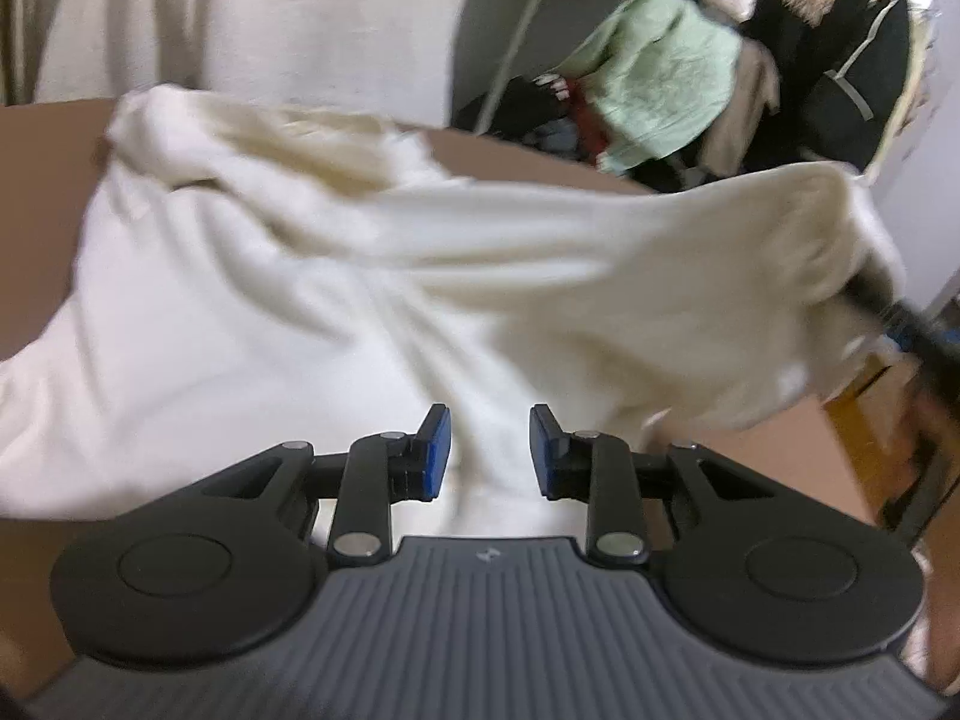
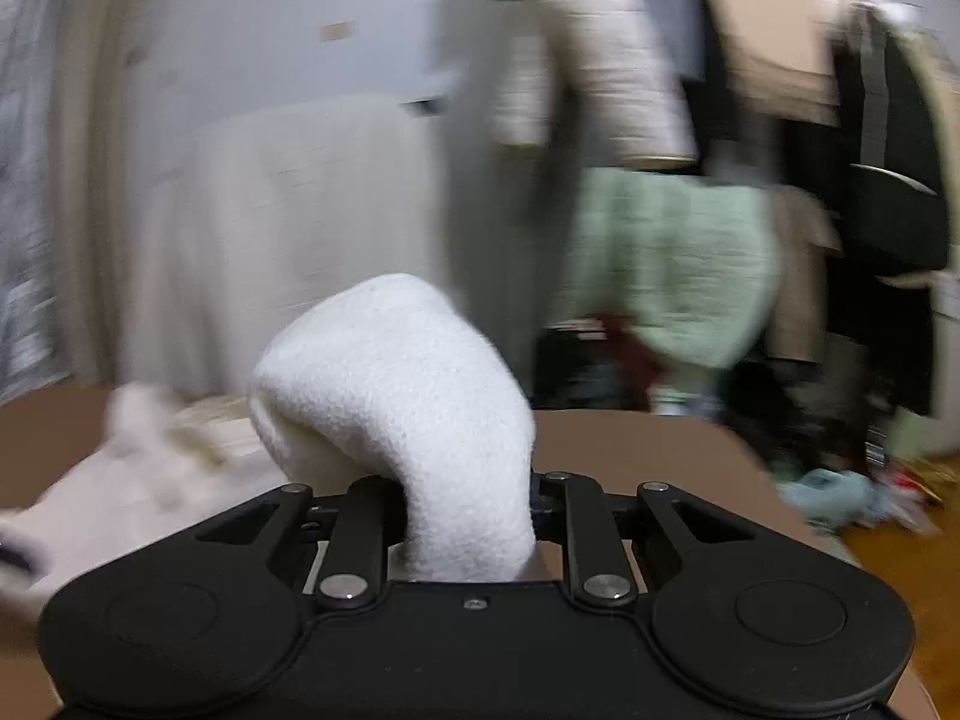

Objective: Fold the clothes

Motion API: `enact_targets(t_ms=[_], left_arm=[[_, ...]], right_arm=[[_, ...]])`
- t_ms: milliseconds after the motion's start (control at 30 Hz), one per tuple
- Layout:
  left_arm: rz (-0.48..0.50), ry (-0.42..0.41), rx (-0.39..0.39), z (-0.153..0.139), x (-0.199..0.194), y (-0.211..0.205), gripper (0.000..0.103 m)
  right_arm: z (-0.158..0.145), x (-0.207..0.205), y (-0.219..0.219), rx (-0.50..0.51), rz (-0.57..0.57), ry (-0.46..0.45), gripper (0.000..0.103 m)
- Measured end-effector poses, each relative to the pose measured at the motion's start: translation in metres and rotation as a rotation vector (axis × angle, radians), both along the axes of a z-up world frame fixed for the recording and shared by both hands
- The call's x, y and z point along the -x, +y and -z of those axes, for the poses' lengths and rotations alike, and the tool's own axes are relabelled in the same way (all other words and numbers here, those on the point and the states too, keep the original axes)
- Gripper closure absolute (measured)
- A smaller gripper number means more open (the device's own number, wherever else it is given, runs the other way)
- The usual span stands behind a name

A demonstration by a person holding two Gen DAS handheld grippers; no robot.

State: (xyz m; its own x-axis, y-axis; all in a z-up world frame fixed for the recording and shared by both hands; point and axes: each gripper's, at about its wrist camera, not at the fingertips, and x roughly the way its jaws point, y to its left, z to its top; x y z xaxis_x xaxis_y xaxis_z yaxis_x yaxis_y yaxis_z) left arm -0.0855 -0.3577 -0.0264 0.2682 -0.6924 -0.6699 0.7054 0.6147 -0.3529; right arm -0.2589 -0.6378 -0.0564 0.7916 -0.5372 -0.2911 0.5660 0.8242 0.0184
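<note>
A cream fleece garment (image 1: pixel 300 276) lies spread over the brown table (image 1: pixel 48 144), with one end pulled up and away to the right. My left gripper (image 1: pixel 489 450) hovers over its near part, open, the blue pads (image 1: pixel 441 450) apart and only the cloth below showing in the gap. In the right wrist view my right gripper (image 2: pixel 468 504) is shut on a thick fold of the same cream garment (image 2: pixel 396 396), which bulges up between the jaws and hides the pads. The right gripper shows as a dark blur at the lifted end (image 1: pixel 918 336).
Behind the table hang pale curtains (image 1: pixel 240 18). To the right stand a chair piled with clothes, a mint-green garment (image 1: pixel 666 72) and a dark jacket (image 1: pixel 864 72). More clothes lie on the wooden floor (image 2: pixel 888 534) at the right. The table's edge (image 2: pixel 690 420) runs behind the right gripper.
</note>
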Motion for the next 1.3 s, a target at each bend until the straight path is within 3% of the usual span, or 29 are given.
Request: enact_targets(t_ms=[200, 267, 367, 433, 467, 500, 533, 667, 800, 933, 1033, 1133, 1300], left_arm=[[-0.086, 0.006, -0.110, 0.031, -0.021, 0.015, 0.076], [-0.106, 0.018, -0.120, 0.038, -0.024, 0.017, 0.076], [-0.127, 0.032, -0.132, 0.047, -0.025, 0.018, 0.075], [-0.120, 0.023, -0.151, 0.048, -0.022, 0.011, 0.074], [-0.112, 0.008, -0.161, 0.048, -0.020, 0.007, 0.071], [-0.104, -0.005, -0.172, 0.048, -0.018, 0.003, 0.069], [-0.100, -0.013, -0.181, 0.049, -0.016, 0.001, 0.068], [-0.092, -0.035, -0.206, 0.053, -0.008, -0.004, 0.062], [-0.102, -0.038, -0.204, 0.056, -0.004, -0.001, 0.062], [-0.124, -0.074, -0.214, 0.053, 0.000, 0.004, 0.062], [-0.163, -0.100, -0.192, 0.050, 0.005, 0.013, 0.060], [-0.190, -0.065, -0.147, 0.054, 0.007, 0.023, 0.057], [-0.209, -0.018, -0.141, 0.064, 0.005, 0.036, 0.057]], right_arm=[[0.019, -0.011, -0.040, 0.086, 0.180, 0.024, 0.081], [0.027, -0.027, -0.045, 0.119, 0.220, 0.067, 0.080], [0.042, -0.048, -0.049, 0.089, 0.258, 0.176, 0.074], [0.050, -0.051, -0.055, 0.032, 0.268, 0.246, 0.064], [0.053, -0.050, -0.059, -0.004, 0.276, 0.266, 0.053], [0.053, -0.047, -0.065, -0.050, 0.287, 0.263, 0.051], [0.053, -0.042, -0.073, -0.108, 0.295, 0.248, 0.050], [0.055, -0.002, -0.108, -0.463, 0.302, 0.043, 0.047], [0.075, 0.014, -0.114, -0.670, 0.219, -0.011, 0.047], [0.088, 0.019, -0.104, -0.793, 0.068, -0.019, 0.044], [0.091, 0.022, -0.096, -0.855, 0.005, -0.053, 0.041], [0.091, 0.028, -0.083, -0.899, -0.047, -0.076, 0.038], [0.079, 0.014, -0.067, -0.869, -0.162, -0.013, 0.031]])
